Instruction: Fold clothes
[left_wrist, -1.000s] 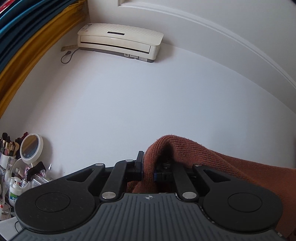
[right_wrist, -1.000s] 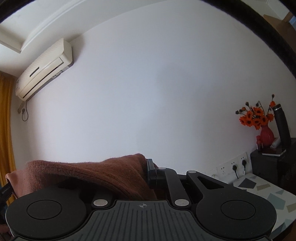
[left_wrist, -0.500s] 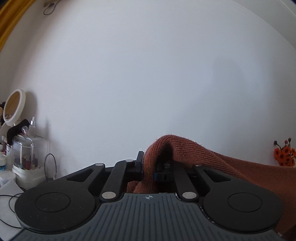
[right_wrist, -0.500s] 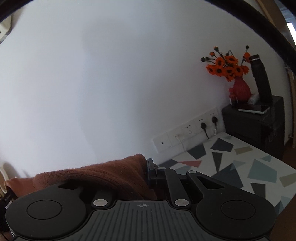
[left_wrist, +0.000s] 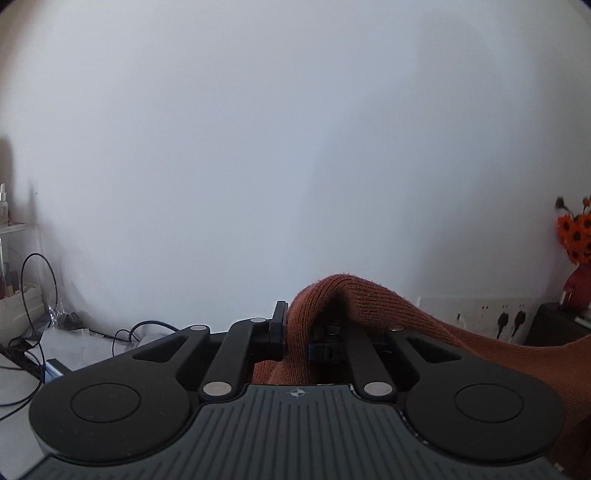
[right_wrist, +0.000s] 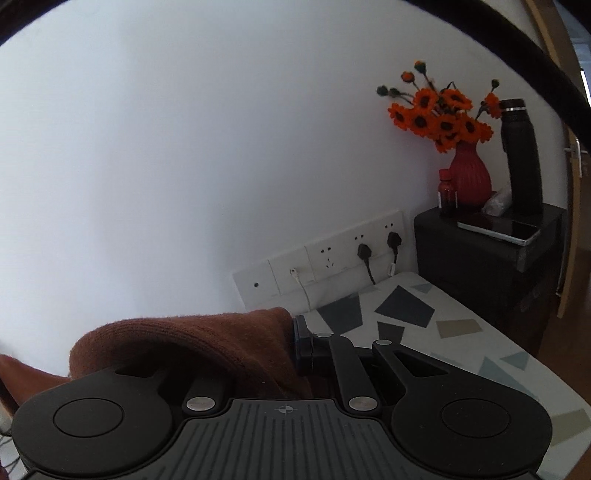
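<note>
A rust-brown knitted garment (left_wrist: 388, 314) is pinched in my left gripper (left_wrist: 295, 332), which is shut on a fold of it; the cloth drapes off to the right. In the right wrist view the same garment (right_wrist: 192, 343) is pinched in my right gripper (right_wrist: 291, 347), shut on its edge, with the cloth draping off to the left. Both grippers hold it up in the air, facing a white wall. The rest of the garment is hidden below the grippers.
A surface with a geometric-patterned cover (right_wrist: 424, 321) lies below right. A wall socket strip with plugs (right_wrist: 332, 254) is behind it. A black cabinet (right_wrist: 487, 251) bears a red vase of orange flowers (right_wrist: 469, 173) and a black bottle (right_wrist: 522, 158). Cables and clutter (left_wrist: 37, 332) lie left.
Both grippers have tilted downward while holding the garment: the air conditioner has left both views, and the patterned surface, sockets and cables have come into view.
</note>
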